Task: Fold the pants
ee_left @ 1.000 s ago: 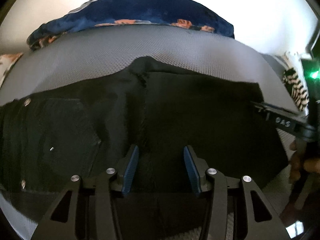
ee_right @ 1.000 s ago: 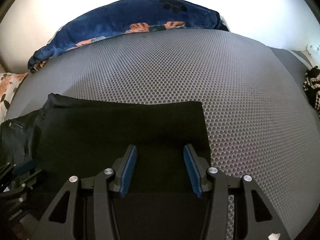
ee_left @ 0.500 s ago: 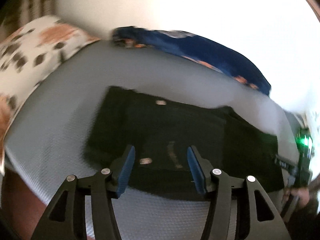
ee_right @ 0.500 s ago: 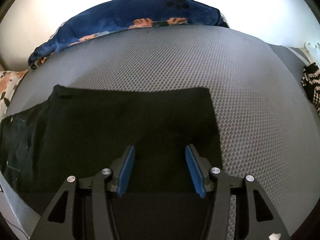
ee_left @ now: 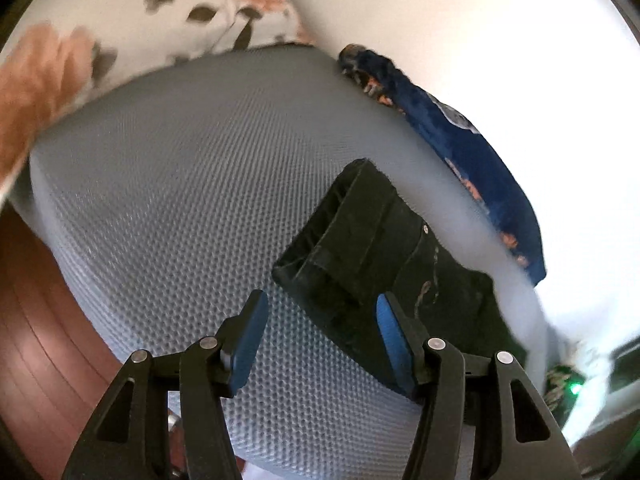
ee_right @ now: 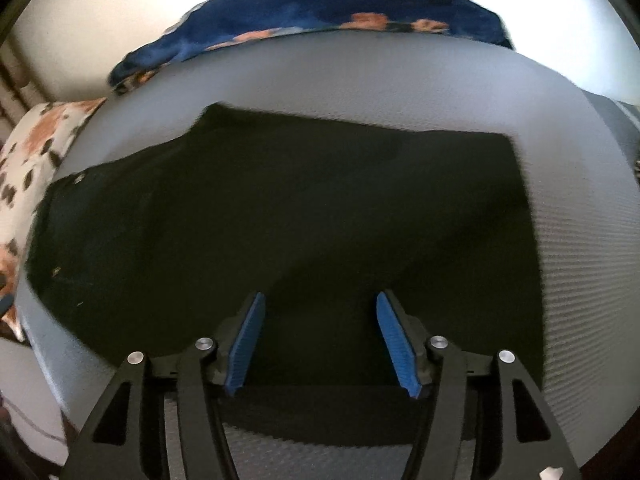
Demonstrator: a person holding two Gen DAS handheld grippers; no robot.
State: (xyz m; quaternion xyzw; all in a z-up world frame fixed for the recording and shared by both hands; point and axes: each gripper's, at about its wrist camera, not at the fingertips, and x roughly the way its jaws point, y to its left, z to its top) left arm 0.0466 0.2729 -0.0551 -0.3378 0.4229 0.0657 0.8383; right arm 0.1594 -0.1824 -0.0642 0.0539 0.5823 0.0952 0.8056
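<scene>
Black pants (ee_right: 304, 216) lie folded flat on a grey mesh mattress (ee_right: 580, 240). In the right wrist view they fill the middle, and my right gripper (ee_right: 320, 340) hovers open and empty over their near edge. In the left wrist view the pants (ee_left: 376, 248) show waistband end first, right of centre. My left gripper (ee_left: 318, 344) is open and empty, raised above the mattress (ee_left: 180, 200) near the waistband corner.
A dark blue patterned blanket (ee_right: 328, 20) lies along the far edge by the white wall. A white floral pillow (ee_left: 120, 20) sits at the mattress end. Brown wooden floor (ee_left: 36, 320) shows beyond the mattress edge. A green light (ee_left: 576, 388) glows at lower right.
My left gripper has pulled back and swung left, away from the pants toward the waistband end. My right gripper has lifted back, so more of the pants shows.
</scene>
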